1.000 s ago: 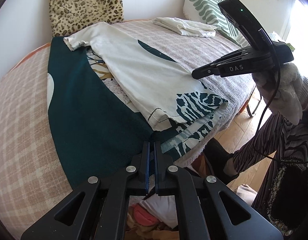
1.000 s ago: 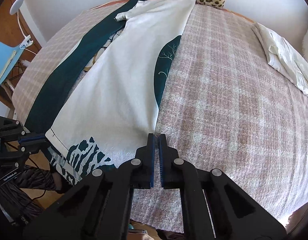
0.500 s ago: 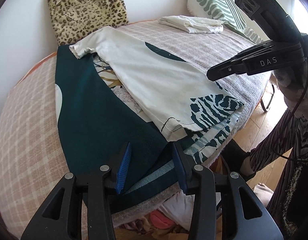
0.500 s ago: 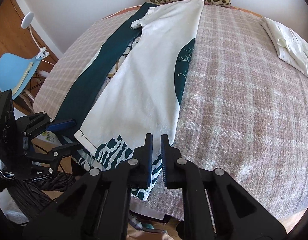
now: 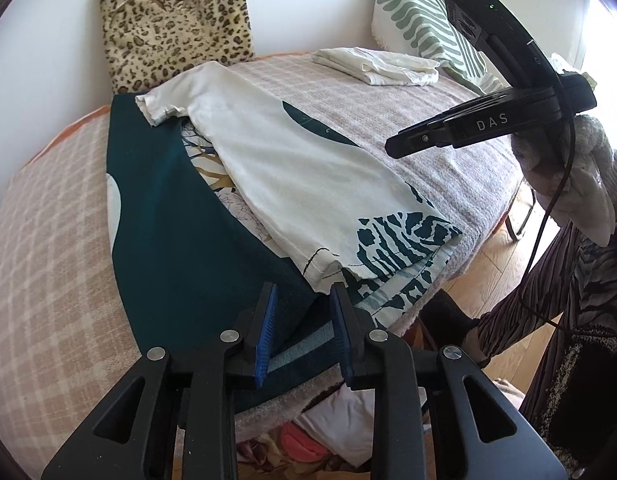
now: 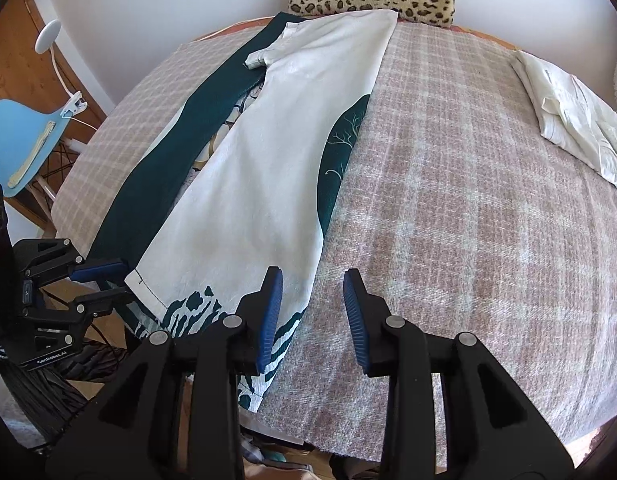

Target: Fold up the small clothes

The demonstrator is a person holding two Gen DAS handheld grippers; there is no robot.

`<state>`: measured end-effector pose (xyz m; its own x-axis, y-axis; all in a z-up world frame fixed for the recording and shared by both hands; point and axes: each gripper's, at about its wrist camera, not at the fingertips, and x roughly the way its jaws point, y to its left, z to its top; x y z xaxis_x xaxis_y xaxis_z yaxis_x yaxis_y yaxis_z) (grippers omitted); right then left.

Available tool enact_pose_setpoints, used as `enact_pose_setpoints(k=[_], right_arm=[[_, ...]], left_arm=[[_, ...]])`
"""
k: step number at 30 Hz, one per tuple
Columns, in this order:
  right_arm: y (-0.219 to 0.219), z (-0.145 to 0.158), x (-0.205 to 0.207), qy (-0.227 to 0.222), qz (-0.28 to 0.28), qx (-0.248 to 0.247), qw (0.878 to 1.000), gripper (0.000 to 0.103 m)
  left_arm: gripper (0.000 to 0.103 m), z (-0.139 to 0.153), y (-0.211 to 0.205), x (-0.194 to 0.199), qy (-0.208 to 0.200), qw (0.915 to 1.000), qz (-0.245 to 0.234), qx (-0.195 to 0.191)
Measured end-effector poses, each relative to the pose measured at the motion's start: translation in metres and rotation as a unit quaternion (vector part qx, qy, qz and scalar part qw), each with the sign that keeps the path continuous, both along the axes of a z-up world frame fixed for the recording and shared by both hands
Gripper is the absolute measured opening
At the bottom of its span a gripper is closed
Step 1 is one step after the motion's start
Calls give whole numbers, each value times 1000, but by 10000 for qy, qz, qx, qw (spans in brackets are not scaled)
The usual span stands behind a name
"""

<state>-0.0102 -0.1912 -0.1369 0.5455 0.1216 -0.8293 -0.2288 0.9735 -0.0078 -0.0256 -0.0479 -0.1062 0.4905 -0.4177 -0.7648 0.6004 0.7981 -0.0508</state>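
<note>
Both jaws have just spread, freeing the folded white-and-teal printed cotton dress (image 6: 260,168) at twelve o'clock from your left gripper (image 5: 302,330) and right gripper (image 6: 312,316).

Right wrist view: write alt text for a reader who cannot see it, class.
The right gripper, jaws just opened and gripping nothing, hovers over the near edge of a white and dark green T-shirt, partly folded lengthwise on a pink plaid blanket. The left gripper sits at the shirt's hem; a folded cream garment lies far right.
</note>
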Motion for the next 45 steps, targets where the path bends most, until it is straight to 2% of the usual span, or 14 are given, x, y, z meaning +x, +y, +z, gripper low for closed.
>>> enact_pose_setpoints(k=[3,6,11,13,16,20,26,28,31,33,35,37,40,45], right_arm=[[-1,9,19,4,7,31,10000,34],[-2,5,37,173,4,59,9998,34],[-12,-12,39,531,-112,324,9980,34],[-17,-16,32,653,-119,538,9963,34],[-26,-22,20,778,-169,837,9933,34],[-33,-26,9,895,-112,1223,9884,34],[-43,-37,-12,1168,-5,2016,9725,34],[-44,-44,-17,1327,39,2327,9634,34],[-43,-52,-19,1421,87,2677,9529,34],[-38,-53,-16,1412,124,2726,9516,34],[-33,-55,-17,1427,182,2665,9530,26],[-25,-57,-16,1455,181,2560,9555,9],[-21,-57,-17,1467,200,2659,9526,6],[-18,-36,-10,1165,231,3089,9436,4]], left_arm=[[37,7,-2,-5,-99,9999,-31,-136],[38,10,3,-5,89,9993,83,-355],[49,20,39,-1,137,9955,645,-685],[49,21,61,5,231,9928,930,-724],[49,16,94,18,600,9852,1353,-864],[49,3,119,30,1209,9731,1571,-1174],[46,-26,119,34,2274,9425,1464,-1963],[46,-27,117,33,2333,9384,1403,-2129],[35,-27,112,32,2333,9387,1377,-2133],[13,-30,111,34,2441,9362,1358,-2131],[7,-31,108,36,2394,9383,1380,-2078],[5,-27,104,37,2333,9412,1296,-2071],[4,-17,103,39,2227,9401,1275,-2245],[3,-5,107,50,2114,9341,1312,-2560]])
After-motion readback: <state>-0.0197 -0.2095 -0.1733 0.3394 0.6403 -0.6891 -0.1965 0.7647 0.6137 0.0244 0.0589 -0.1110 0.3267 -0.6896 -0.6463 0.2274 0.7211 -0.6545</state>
